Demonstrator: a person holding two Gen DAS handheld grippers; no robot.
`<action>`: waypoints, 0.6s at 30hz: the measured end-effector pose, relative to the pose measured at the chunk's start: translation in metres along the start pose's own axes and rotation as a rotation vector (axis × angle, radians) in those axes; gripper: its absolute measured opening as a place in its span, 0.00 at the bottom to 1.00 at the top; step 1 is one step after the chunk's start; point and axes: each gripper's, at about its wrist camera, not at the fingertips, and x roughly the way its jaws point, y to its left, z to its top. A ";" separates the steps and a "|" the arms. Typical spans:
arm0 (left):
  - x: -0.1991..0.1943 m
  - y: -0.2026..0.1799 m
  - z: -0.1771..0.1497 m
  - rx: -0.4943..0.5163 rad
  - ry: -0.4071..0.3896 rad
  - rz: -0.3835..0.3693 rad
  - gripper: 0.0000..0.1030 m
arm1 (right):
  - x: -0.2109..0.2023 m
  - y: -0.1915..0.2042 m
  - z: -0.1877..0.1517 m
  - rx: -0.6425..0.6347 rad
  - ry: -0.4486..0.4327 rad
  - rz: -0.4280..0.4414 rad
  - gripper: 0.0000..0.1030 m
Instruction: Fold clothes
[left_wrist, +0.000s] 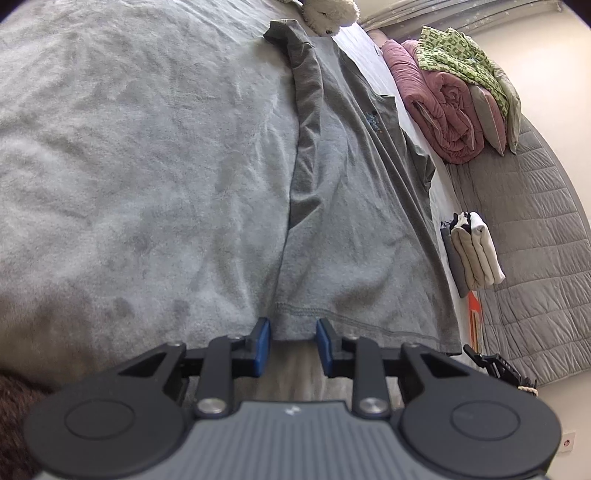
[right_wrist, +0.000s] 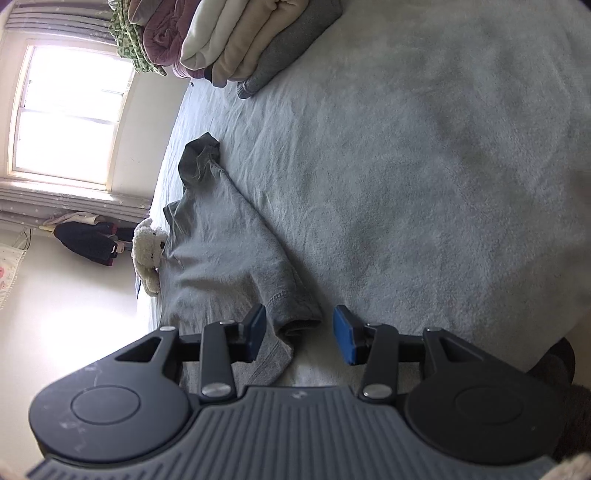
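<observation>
- On the bed (left_wrist: 129, 166), a grey T-shirt (left_wrist: 351, 221) lies spread lengthwise, its hem nearest both cameras.
- Only the left wrist view shows the small print on the shirt's chest, a rolled pink quilt (left_wrist: 439, 107) under a green patterned cloth (left_wrist: 461, 51), and the grey quilted mat (left_wrist: 535, 258) beyond.
- Only the right wrist view shows the window (right_wrist: 70, 110), dark clothing (right_wrist: 88, 240) hanging on the wall, and the shirt's crumpled dark sleeve (right_wrist: 199, 158).
- Both views catch the white plush toy (right_wrist: 147, 254) by the collar and a stack of folded clothes (right_wrist: 255, 40).
- Left gripper (left_wrist: 293, 345): released, blue pads straddling the hem's corner.
- Right gripper (right_wrist: 300, 334): released, with the bunched hem corner between its pads, nearer the left pad.
</observation>
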 end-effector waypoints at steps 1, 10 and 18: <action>0.000 0.000 0.000 -0.008 -0.004 0.001 0.27 | -0.002 0.001 0.000 0.001 -0.004 0.000 0.44; -0.018 -0.038 -0.020 0.303 -0.133 0.246 0.27 | -0.014 0.008 -0.008 -0.051 -0.040 -0.036 0.44; -0.006 -0.050 -0.049 0.494 -0.199 0.366 0.27 | -0.006 0.029 -0.042 -0.402 -0.103 -0.234 0.44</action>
